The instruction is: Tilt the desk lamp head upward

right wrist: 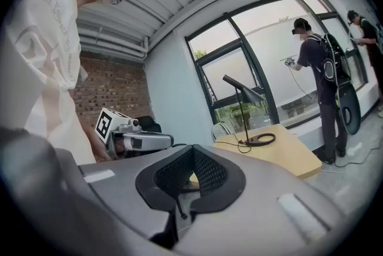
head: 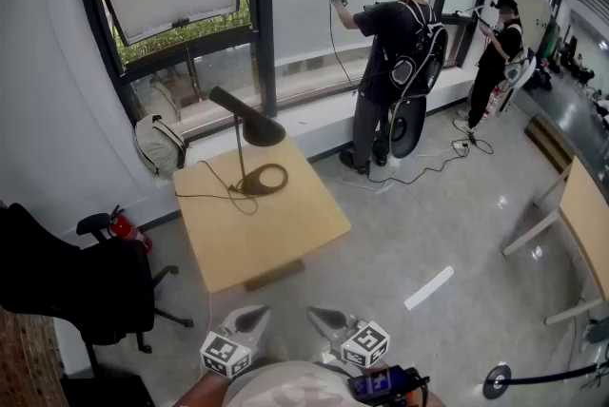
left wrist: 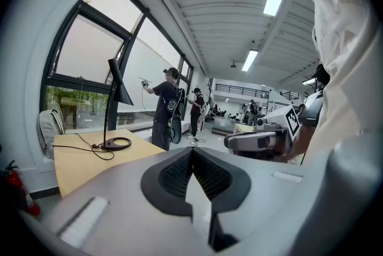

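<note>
On one wooden table [head: 276, 239], far side: one desk lamp [head: 259, 130], head angled down. Two grippers well apart from it: left gripper [head: 252, 317], right gripper [head: 324, 318], jaws together, empty. Person [head: 385, 53], second person [head: 497, 48] at window.

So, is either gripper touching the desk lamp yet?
Apart. Head view shows the left gripper and right gripper short of the table, the desk lamp at its far side.
</note>
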Demonstrator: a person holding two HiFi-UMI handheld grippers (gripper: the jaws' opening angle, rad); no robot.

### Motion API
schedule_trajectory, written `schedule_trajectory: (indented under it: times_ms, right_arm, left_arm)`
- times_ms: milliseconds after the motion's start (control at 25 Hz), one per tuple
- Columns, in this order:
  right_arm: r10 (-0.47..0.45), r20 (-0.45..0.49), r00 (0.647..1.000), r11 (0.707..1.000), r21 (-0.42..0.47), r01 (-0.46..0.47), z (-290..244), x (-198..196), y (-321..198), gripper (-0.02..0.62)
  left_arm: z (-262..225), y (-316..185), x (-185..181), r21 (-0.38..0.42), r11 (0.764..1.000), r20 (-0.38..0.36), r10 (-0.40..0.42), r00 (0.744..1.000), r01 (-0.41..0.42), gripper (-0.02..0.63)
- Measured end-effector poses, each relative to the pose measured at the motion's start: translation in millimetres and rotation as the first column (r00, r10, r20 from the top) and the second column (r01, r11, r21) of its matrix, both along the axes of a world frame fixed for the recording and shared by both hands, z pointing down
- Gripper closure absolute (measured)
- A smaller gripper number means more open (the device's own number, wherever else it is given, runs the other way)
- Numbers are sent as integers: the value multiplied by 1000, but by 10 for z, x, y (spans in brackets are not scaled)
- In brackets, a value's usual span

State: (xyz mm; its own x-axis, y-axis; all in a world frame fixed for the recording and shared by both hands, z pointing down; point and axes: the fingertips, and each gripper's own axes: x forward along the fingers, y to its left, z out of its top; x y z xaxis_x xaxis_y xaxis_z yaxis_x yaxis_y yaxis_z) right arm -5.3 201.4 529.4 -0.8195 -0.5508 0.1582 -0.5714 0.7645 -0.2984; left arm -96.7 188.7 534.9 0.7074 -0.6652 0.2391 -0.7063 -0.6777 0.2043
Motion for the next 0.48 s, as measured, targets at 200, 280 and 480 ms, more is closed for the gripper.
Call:
schedule_trajectory:
  times_ms: [200, 280, 480]
  right_arm:
    - [20, 31, 999, 1000, 21, -20, -35, 31, 46, 581]
    - [17, 31, 999, 1000, 24, -18, -40, 32, 77, 581]
    - [18, 18, 1000, 999, 27, -18, -1, 1, 101, 581]
  left_arm:
    - [-37, 85, 24, 11, 1000, 10, -7, 1000, 7, 604]
    - [-60, 117, 21, 16, 1000, 15, -14, 1000, 14, 604]
    - [-71, 176, -34, 19, 999, 23, -34, 999, 33, 604]
